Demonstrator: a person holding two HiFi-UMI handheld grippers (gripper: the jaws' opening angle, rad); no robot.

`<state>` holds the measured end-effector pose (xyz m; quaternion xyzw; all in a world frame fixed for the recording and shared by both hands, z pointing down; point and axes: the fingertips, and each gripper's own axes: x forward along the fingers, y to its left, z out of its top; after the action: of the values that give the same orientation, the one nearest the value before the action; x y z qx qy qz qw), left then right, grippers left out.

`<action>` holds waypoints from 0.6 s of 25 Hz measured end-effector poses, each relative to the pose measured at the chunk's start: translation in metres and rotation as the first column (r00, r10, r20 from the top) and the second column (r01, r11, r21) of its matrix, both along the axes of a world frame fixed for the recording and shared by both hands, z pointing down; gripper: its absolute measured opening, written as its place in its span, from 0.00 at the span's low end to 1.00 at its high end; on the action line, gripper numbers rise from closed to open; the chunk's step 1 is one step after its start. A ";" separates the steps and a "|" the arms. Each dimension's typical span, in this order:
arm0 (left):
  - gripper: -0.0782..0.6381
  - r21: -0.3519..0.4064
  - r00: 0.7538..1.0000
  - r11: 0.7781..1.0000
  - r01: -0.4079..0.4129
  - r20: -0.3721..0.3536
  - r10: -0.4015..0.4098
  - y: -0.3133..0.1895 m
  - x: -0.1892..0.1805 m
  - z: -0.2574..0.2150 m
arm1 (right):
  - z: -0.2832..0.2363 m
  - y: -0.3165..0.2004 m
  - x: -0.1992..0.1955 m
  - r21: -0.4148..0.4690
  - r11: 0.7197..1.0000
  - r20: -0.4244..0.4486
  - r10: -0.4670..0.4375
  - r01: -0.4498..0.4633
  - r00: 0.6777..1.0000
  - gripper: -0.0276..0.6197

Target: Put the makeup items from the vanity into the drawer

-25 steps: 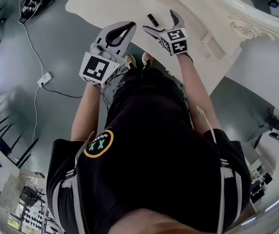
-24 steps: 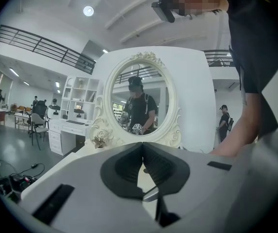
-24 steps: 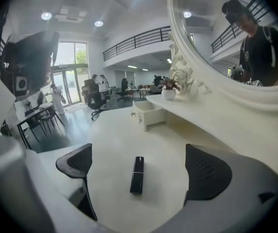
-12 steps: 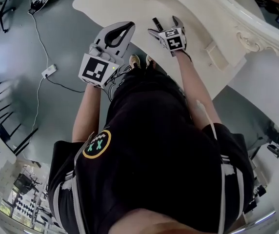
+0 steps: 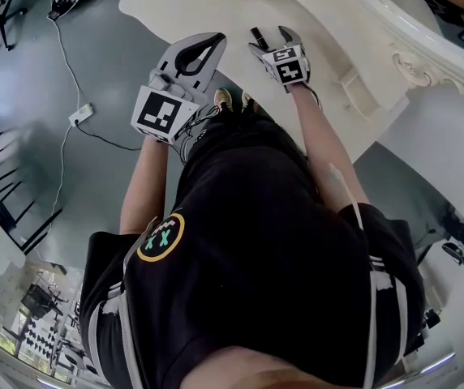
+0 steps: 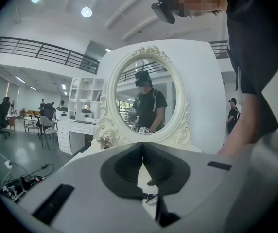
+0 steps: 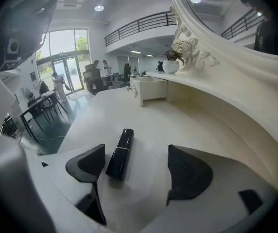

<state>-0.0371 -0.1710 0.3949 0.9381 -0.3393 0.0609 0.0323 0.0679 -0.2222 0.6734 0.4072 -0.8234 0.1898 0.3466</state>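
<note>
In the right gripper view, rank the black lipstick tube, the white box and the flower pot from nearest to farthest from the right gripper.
1. black lipstick tube: between the right gripper's jaws, which have just been closing but stand apart.
2. white box: farther along the vanity top.
3. flower pot: beyond the box, on the ledge.

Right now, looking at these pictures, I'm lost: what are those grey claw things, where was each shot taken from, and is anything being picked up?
No robot: a person holds a hand-held gripper in each hand. One picture looks down from a camera on the person's head; the other two come from cameras riding on each one. The left hand-held gripper is shut and empty, facing an oval mirror. The right hand-held gripper sits over the cream vanity top, jaws apart around a black makeup tube lying there. Its jaws have just been closing, but the tube isn't clamped yet.
</note>
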 end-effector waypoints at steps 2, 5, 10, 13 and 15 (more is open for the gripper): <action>0.14 -0.001 1.000 1.000 0.011 0.004 -0.011 -0.001 0.000 0.001 | 0.000 0.002 0.000 0.000 1.000 -0.002 -0.015 0.015 1.000 0.61; 0.14 0.001 1.000 1.000 0.013 0.002 -0.013 0.001 0.001 0.002 | -0.001 0.004 -0.005 0.004 0.999 0.002 -0.038 0.038 0.999 0.50; 0.14 -0.004 1.000 1.000 0.016 0.011 -0.016 0.005 0.002 0.002 | -0.008 0.016 -0.022 0.006 0.995 -0.005 -0.098 0.098 0.995 0.23; 0.14 0.001 1.000 1.000 0.023 0.006 -0.023 0.007 0.000 0.003 | -0.008 0.016 -0.024 0.006 0.996 -0.008 -0.085 0.085 0.996 0.22; 0.14 -0.001 0.999 0.999 0.039 0.010 -0.039 0.007 -0.002 0.004 | -0.006 0.016 -0.022 0.005 0.996 -0.010 -0.086 0.087 0.996 0.23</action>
<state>-0.0389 -0.1644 0.3992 0.9311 -0.3574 0.0650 0.0325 0.0462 -0.2065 0.6670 0.3731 -0.8390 0.1704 0.3576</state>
